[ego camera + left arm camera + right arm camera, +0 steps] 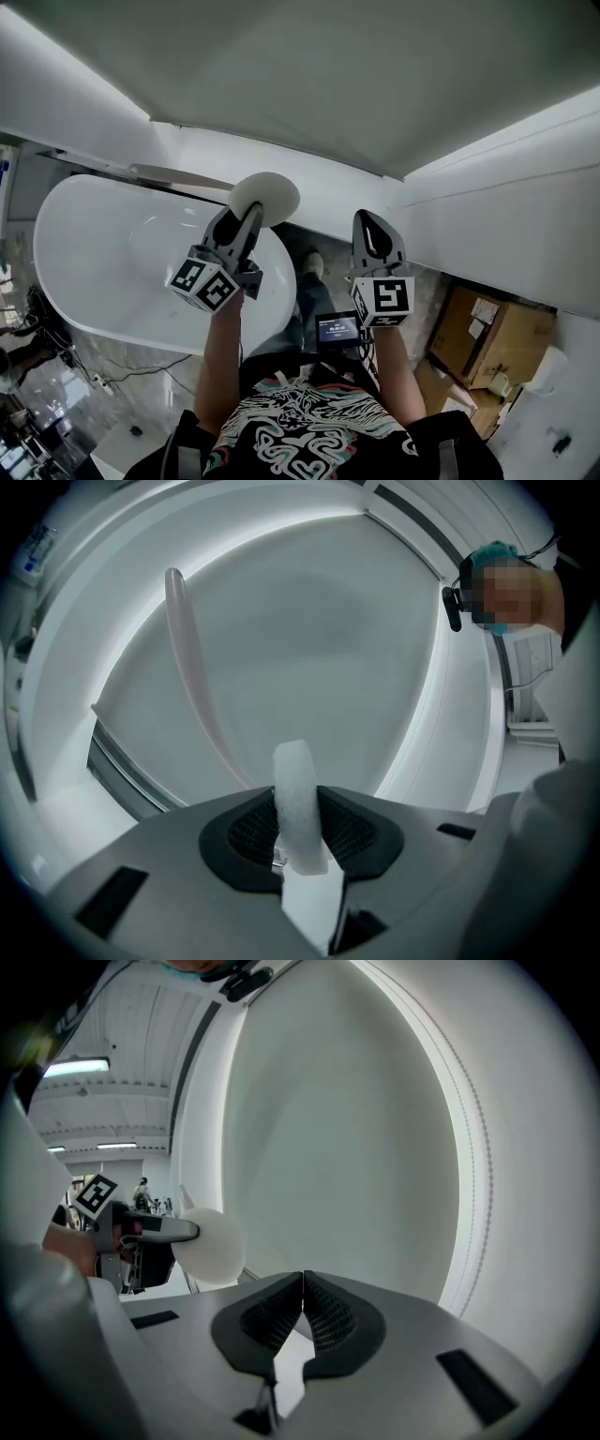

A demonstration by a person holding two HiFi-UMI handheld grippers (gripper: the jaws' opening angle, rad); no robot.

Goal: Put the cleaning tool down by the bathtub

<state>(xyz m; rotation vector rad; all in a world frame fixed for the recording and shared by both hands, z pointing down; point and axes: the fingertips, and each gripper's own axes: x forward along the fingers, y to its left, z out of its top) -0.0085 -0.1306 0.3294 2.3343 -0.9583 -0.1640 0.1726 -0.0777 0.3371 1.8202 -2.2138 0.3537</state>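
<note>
Near the bathtub (94, 272), left gripper (247, 216) clamps the white cleaning tool (272, 192).

Under me the floor (94, 361) is grey marbled tile. The white oval tub (112, 262) stands on it to my left, with its far end towards the wall. A thin black cable (141, 372) trails over the tiles just beside the tub's near side, and a white block (122, 442) sits near it. My shoe (312, 265) is planted beside the tub's right end. To my right, a cardboard box (487, 333) rests by the wall.
</note>
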